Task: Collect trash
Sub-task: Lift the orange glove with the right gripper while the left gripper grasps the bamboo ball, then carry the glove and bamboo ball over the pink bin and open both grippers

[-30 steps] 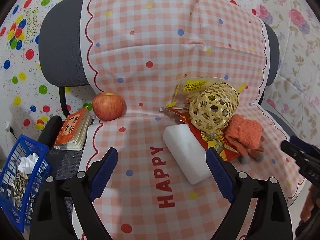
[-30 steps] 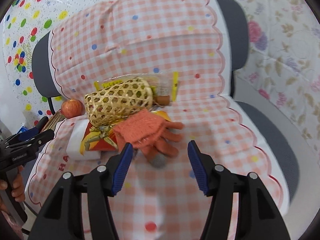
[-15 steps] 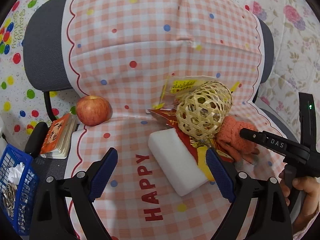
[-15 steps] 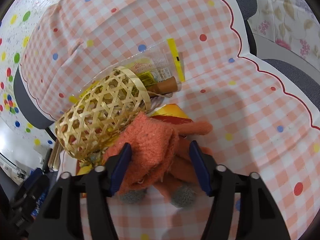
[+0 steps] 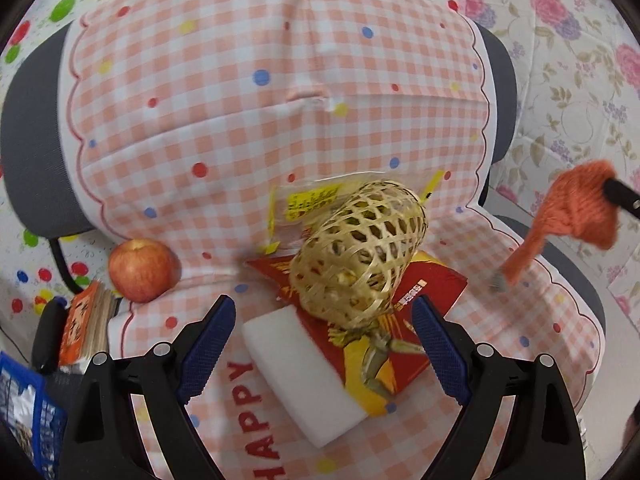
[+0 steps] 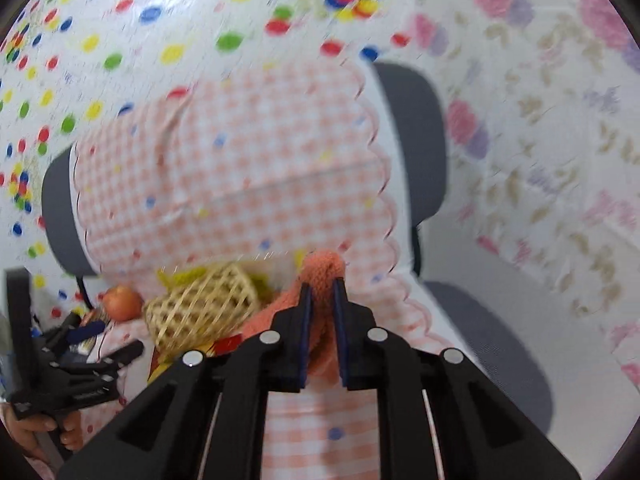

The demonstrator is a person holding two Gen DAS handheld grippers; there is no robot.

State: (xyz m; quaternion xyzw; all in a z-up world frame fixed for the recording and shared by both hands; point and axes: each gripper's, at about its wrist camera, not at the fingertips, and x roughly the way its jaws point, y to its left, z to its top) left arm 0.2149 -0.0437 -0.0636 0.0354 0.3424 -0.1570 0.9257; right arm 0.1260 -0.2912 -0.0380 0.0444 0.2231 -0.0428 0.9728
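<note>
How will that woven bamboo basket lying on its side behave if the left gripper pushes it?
The woven bamboo basket is rounded and lies on its side, so it will probably roll off the red and yellow packet. Its open lattice suggests that it is light. The thin strips may flex or crack under a hard squeeze.

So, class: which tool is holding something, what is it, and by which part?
The right tool, jaws closing, pinches the orange knitted glove by a bunched fold; its fingers dangle. The left tool holds nothing.
</note>
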